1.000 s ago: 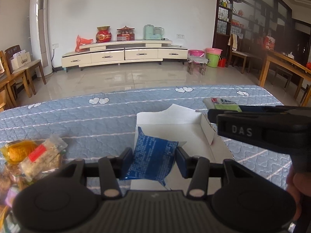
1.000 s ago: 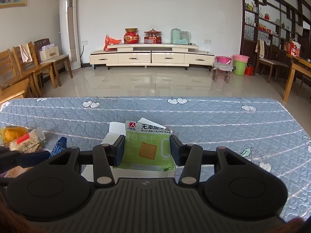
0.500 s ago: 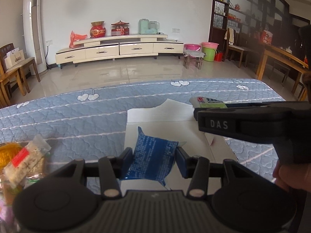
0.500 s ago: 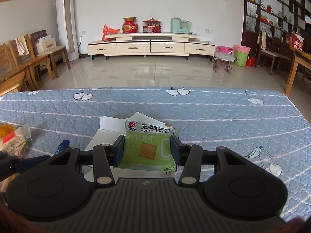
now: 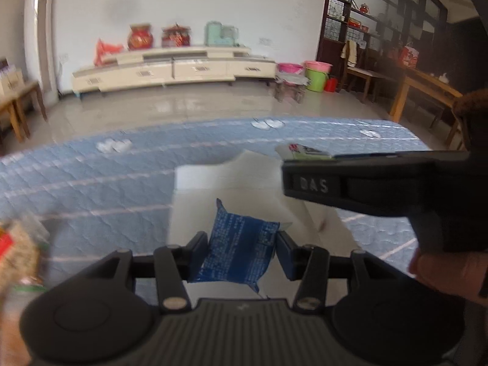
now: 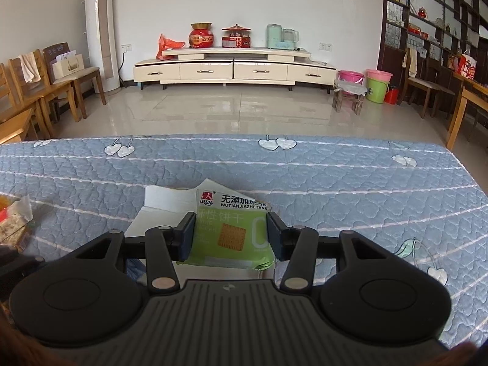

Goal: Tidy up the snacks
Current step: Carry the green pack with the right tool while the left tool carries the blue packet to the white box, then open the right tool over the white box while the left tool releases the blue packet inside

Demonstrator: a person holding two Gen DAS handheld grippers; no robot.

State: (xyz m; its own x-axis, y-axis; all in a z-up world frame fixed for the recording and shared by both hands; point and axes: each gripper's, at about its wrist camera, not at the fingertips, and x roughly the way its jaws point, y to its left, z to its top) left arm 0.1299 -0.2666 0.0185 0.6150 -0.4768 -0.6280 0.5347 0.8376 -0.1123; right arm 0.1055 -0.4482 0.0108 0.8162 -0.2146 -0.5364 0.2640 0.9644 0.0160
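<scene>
Left gripper (image 5: 242, 251) jaws just loosening around blue packet (image 5: 238, 250) above white box (image 5: 231, 192); right gripper (image 6: 231, 235) loosening around green biscuit pack (image 6: 231, 235), box mid-bedspread (image 6: 335, 177). Drop-off seems imminent.

Left wrist view is motion-blurred: bedspread (image 5: 91, 180) pattern smeared, white box (image 5: 213, 183) edges soft. Snack pile (image 5: 18, 253) at bed's left edge is blurred and cut by the frame, contents unreadable. Green packet (image 5: 305, 152) mostly hidden behind right gripper (image 5: 366, 183). In the right view the green packet (image 6: 228, 231) hides most of the white box (image 6: 164, 204).
</scene>
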